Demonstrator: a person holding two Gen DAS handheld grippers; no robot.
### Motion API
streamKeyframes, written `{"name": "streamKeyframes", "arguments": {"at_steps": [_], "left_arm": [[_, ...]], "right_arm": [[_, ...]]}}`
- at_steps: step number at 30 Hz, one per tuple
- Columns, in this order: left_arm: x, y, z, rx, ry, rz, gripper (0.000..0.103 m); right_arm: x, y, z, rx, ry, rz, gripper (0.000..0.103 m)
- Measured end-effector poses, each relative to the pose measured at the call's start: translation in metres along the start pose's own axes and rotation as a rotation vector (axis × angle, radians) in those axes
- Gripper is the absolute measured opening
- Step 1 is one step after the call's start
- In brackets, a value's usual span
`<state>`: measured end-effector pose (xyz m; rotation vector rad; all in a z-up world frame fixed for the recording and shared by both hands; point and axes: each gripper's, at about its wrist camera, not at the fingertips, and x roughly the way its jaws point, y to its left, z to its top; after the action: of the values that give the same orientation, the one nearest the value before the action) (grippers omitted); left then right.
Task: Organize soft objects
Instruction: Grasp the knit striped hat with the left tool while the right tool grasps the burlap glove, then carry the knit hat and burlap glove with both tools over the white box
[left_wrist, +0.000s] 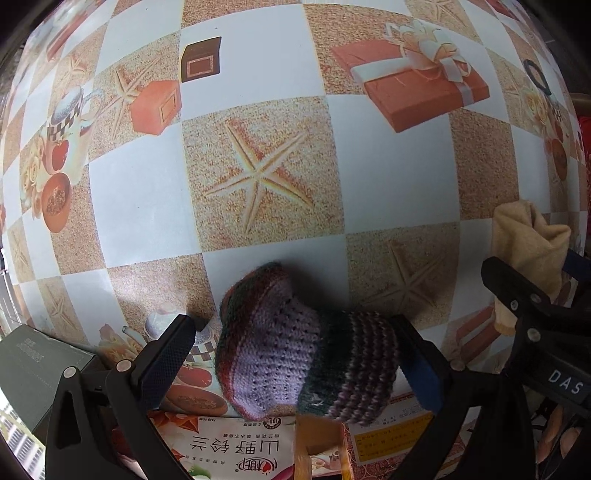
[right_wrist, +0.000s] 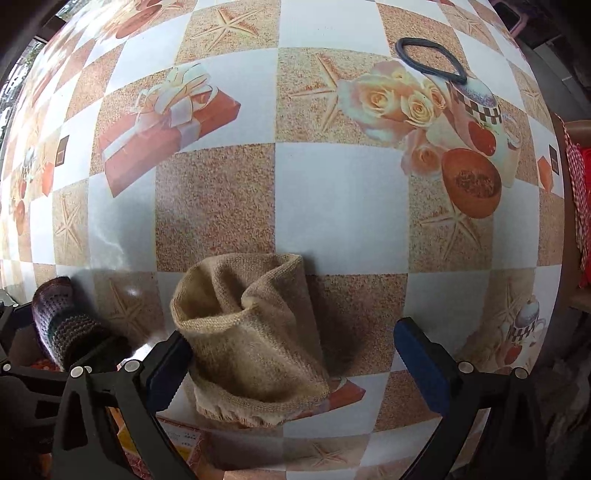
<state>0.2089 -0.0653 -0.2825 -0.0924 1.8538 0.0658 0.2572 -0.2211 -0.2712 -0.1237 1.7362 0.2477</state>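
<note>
Checkered oilcloth (left_wrist: 147, 192) covers the table under both my tongs, white squares alternating with sandy ones printed with starfish, gift boxes, roses and mugs. Readable writing is scarce: below my left gripper (left_wrist: 299, 354) lies a snack packet (left_wrist: 236, 450) with large Chinese characters printed upside down to me, and a yellow label beside it too small to read. On the black body at the right edge of that view I can make out the letters "DAS". A dark green box (left_wrist: 33, 373) at the lower left carries faint lettering I cannot read. My left gripper points forward and down at the table, its fingers set apart with a purple knitted sock (left_wrist: 295, 354) between them; the sock presses the right pad and stands clear of the left one. My right gripper (right_wrist: 291, 350) is likewise spread wide, and a tan knitted sock (right_wrist: 255, 332) lies crumpled on the cloth between the fingers, touching the left pad and well apart from the right one. Only the right view shows the tan sock's open cuff and fringed hem, and a black hair band (right_wrist: 430, 61) lying far across the table near the printed roses. Only the left view shows the packet and the box.
</note>
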Motion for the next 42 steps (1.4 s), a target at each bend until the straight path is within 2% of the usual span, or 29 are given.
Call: {"name": "streamKeyframes", "arguments": {"at_steps": [1,2,3,4,5,6,7,11,21,26,31,42], "left_arm": [[-0.007,-0.004,0.0,0.007,-0.014,-0.001,0.095],[-0.011,-0.006,-0.002,0.021,-0.031,0.001,0.085],[-0.016,-0.009,-0.003,0.04,-0.054,0.005,0.077],[-0.021,-0.013,-0.004,0.063,-0.069,0.012,0.063],[-0.024,-0.016,-0.003,0.079,-0.076,0.021,0.059],[-0.026,-0.017,-0.004,0.082,-0.087,0.016,0.057],[-0.029,-0.017,-0.005,0.08,-0.099,0.008,0.055],[-0.049,-0.015,-0.016,0.09,-0.175,0.025,0.055],[-0.091,-0.001,-0.052,0.112,-0.277,0.032,0.055],[-0.106,-0.008,-0.075,0.112,-0.308,0.017,0.055],[-0.107,0.006,-0.1,0.111,-0.34,0.005,0.056],[-0.125,0.02,-0.154,0.168,-0.384,-0.023,0.056]], "right_arm": [[-0.003,0.0,-0.004,-0.006,-0.01,-0.006,0.097],[-0.006,-0.001,-0.009,-0.016,-0.024,-0.009,0.094],[-0.01,-0.001,-0.013,-0.034,-0.039,-0.012,0.084],[-0.017,-0.001,-0.018,-0.054,-0.056,-0.016,0.073],[-0.023,0.0,-0.022,-0.074,-0.074,-0.018,0.065],[-0.027,0.001,-0.024,-0.091,-0.089,-0.016,0.046],[-0.031,-0.001,-0.026,-0.098,-0.095,-0.003,0.035],[-0.044,-0.018,-0.033,-0.046,-0.103,0.081,0.033],[-0.087,-0.041,-0.091,0.004,-0.128,0.168,0.033],[-0.098,-0.038,-0.128,0.011,-0.13,0.177,0.033],[-0.106,-0.037,-0.163,0.015,-0.128,0.176,0.033],[-0.093,-0.007,-0.221,0.028,-0.075,0.168,0.033]]}}
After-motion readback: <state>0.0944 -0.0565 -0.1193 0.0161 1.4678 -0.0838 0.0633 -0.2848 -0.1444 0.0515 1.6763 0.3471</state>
